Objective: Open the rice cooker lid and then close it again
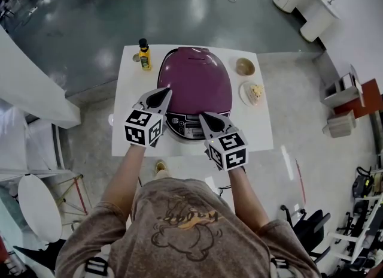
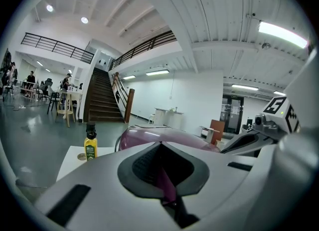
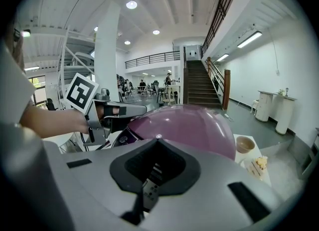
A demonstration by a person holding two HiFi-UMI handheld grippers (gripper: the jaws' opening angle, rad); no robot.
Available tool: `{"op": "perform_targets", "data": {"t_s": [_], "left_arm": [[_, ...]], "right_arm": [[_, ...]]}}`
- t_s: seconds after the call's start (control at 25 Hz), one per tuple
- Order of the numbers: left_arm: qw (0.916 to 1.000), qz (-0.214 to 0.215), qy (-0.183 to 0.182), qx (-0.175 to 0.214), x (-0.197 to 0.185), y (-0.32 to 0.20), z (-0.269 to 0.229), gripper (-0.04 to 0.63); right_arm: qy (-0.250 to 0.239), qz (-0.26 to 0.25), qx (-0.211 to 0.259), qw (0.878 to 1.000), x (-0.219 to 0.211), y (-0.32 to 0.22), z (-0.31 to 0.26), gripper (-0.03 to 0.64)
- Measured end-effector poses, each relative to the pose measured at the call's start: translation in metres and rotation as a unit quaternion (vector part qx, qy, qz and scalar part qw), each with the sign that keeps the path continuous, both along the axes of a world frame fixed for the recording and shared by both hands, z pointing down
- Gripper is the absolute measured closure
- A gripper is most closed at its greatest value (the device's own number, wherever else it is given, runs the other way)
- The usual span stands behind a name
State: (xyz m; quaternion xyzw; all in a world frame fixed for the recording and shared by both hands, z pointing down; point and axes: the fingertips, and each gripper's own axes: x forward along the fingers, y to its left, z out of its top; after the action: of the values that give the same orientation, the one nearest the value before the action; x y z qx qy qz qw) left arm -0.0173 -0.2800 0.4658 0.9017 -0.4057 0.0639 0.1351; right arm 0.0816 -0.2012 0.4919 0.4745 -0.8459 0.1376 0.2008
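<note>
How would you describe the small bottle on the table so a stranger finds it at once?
Look at the white table with the purple rice cooker in its middle. The bottle stands near the far left corner, beside the cooker. It alone is yellow with a black cap; the bowl and plate lie on the cooker's right.

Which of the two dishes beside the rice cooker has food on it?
The white plate, the nearer one; the brown bowl behind it looks empty.
</note>
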Motion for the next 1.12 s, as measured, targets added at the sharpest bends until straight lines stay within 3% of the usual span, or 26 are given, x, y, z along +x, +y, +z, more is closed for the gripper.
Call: {"op": "perform_targets", "data": {"t_s": [0.28,0.52,0.84,1.12], "left_arm": [[0.9998,0.004,-0.002,0.019,0.002,0.001,-0.016,0.575],[0.9980,0.006,0.045,0.045,-0.005,-0.010,-0.053,0.575],[0.9974,0.033,0.031,0.056,-0.001,-0.019,-0.080,0.575],[0.9944,0.038,0.057,0.080,-0.002,-0.029,-0.104,0.575]], "right_arm": [[-0.011,-0.020,0.009,1.000,-0.001,0.005,-0.003,0.612],[-0.007,-0.023,0.012,1.000,-0.002,0.004,-0.002,0.612],[-0.003,-0.029,0.017,0.999,-0.004,0.006,-0.003,0.612],[-0.003,-0.033,0.012,0.999,-0.005,0.005,-0.001,0.612]]}}
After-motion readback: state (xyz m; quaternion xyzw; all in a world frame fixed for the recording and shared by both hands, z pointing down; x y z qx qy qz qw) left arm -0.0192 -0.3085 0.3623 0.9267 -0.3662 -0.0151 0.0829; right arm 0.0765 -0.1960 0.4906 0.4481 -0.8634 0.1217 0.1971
